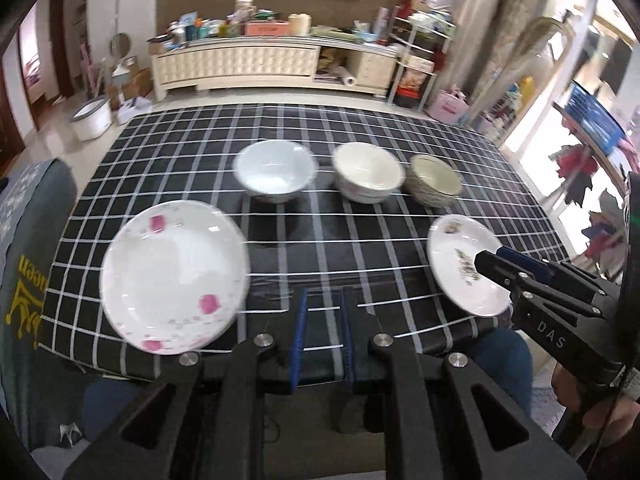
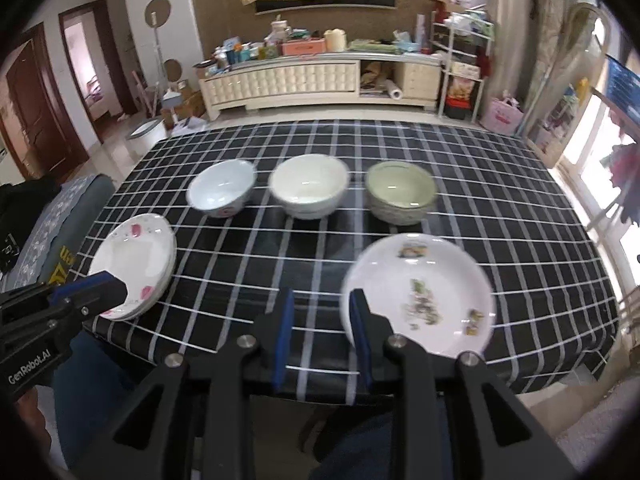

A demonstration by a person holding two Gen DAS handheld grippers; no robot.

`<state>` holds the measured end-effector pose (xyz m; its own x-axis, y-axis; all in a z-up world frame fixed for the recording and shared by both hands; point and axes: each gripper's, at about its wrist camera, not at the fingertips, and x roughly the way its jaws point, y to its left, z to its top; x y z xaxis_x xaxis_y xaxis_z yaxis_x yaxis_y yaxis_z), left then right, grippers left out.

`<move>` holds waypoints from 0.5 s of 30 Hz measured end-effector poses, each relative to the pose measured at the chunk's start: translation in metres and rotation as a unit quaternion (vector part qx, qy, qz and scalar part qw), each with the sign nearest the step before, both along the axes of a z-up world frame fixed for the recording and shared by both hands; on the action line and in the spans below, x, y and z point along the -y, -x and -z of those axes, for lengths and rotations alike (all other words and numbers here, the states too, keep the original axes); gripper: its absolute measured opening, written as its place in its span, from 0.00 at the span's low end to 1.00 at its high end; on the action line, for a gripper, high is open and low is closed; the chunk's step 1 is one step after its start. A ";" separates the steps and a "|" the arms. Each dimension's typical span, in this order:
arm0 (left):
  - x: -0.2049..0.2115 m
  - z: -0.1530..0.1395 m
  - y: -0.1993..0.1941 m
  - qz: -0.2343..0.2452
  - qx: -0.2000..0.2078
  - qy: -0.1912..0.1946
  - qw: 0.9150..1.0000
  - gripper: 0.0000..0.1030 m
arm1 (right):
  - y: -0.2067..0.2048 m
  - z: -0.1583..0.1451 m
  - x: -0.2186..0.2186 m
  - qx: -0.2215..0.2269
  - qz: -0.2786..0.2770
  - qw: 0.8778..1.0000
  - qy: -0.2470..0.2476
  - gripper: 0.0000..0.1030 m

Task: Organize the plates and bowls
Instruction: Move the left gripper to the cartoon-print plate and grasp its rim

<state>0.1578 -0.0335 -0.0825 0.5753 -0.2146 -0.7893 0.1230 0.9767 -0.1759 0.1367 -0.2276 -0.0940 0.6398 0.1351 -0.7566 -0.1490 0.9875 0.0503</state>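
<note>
Three bowls stand in a row on the checked table: a pale blue one point(image 2: 222, 192), a cream one point(image 2: 308, 188) and a green one point(image 2: 400, 192). A pink-flowered plate point(image 1: 174, 276) lies at the front left, and also shows in the right wrist view point(image 2: 134, 258). A smaller plate with a printed pattern point(image 2: 420, 296) lies at the front right, and also shows in the left wrist view point(image 1: 464, 264). My left gripper point(image 1: 323, 300) is open and empty above the front edge, right of the pink plate. My right gripper point(image 2: 322, 304) is open and empty, its right finger over the patterned plate's left rim.
The black and white checked tablecloth point(image 2: 520, 216) covers the table. A grey cushioned chair point(image 1: 28, 240) stands at the left. A cluttered cream sideboard point(image 2: 312, 76) runs along the far wall, with a white bin point(image 1: 92, 118) on the floor.
</note>
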 end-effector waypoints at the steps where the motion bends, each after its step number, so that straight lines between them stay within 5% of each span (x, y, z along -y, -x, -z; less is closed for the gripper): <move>1: 0.007 -0.001 -0.001 0.006 0.001 0.002 1.000 0.13 | 0.000 0.000 0.007 0.000 0.004 1.000 0.000 0.32; 11: 0.084 0.001 -0.015 0.059 -0.008 -0.003 0.998 0.18 | -0.002 0.007 0.072 -0.019 0.047 0.999 0.001 0.33; 15: 0.109 0.004 -0.022 0.074 -0.013 -0.008 0.997 0.20 | -0.004 0.011 0.096 -0.018 0.070 0.997 -0.002 0.57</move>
<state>0.1800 -0.1423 -0.0866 0.5175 -0.2824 -0.8077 0.2608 0.9511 -0.1654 0.1410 -0.3232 -0.1051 0.6243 0.0494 -0.7796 -0.0080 0.9983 0.0569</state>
